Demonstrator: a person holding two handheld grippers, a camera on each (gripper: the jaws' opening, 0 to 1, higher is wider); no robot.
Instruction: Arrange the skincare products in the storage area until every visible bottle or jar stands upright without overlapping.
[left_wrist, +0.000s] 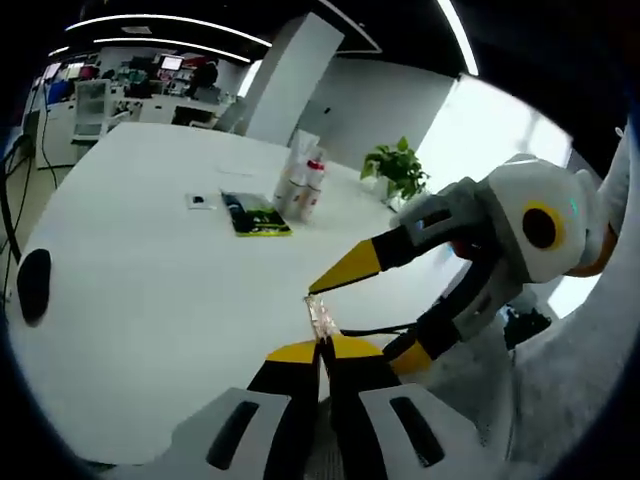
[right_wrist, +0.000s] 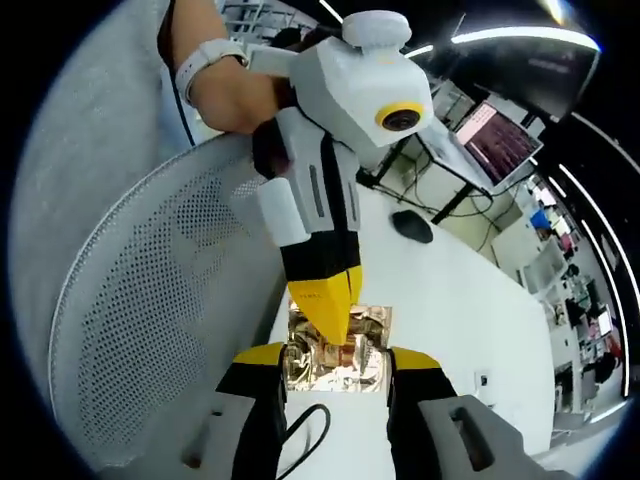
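- Your left gripper (left_wrist: 322, 345) pinches a shiny gold sachet (right_wrist: 338, 348), edge-on at lower centre; its print is unreadable
- Your right gripper (right_wrist: 335, 365) stands spread around it
- Bottles (left_wrist: 303, 187) upper centre: labels too small

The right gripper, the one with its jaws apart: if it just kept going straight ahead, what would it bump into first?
Most likely the shiny gold packet lying between its jaws, which the left gripper is pinching. Beyond it, the white table. Depth is hard to judge.

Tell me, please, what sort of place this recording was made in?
Probably an open-plan office or lab: a large white table, desks with a lit monitor behind, a computer mouse, strip ceiling lights and a potted plant.
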